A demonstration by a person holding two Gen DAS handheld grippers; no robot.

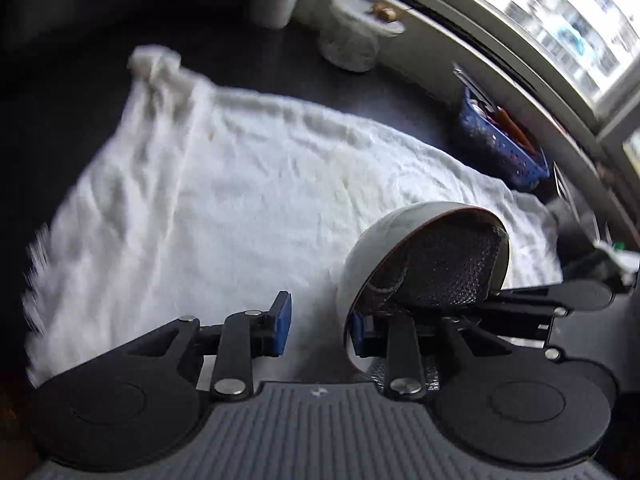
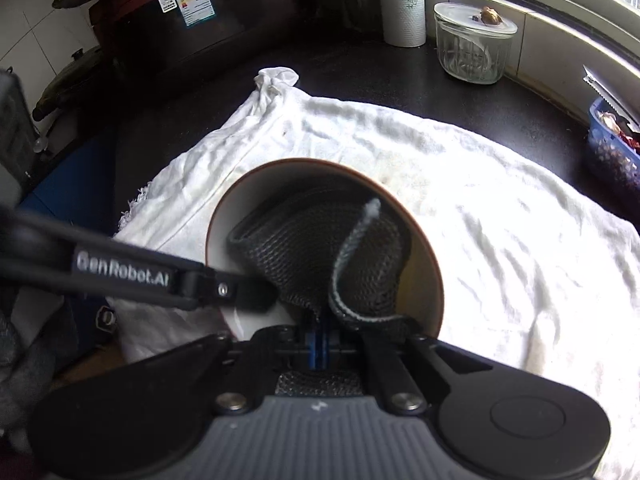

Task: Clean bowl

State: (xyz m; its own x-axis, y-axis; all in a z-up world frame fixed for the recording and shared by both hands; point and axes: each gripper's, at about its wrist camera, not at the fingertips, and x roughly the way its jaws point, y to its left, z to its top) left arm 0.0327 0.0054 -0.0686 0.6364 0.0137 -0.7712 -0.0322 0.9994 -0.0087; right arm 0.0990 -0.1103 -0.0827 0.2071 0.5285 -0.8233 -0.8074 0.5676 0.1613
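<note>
A white bowl with a brown rim is tipped on its side above a white towel. My left gripper stands open astride the bowl's near wall. One blue pad is outside and clear of the wall, the other sits inside the rim. In the right wrist view that inner finger reaches over the rim of the bowl. My right gripper is shut on a dark mesh cloth, which is bunched inside the bowl with one corner folded up.
The towel covers a black counter. A lidded glass jar and a paper roll stand at the back. A blue basket sits by the window sill on the right. A dark appliance stands at the back left.
</note>
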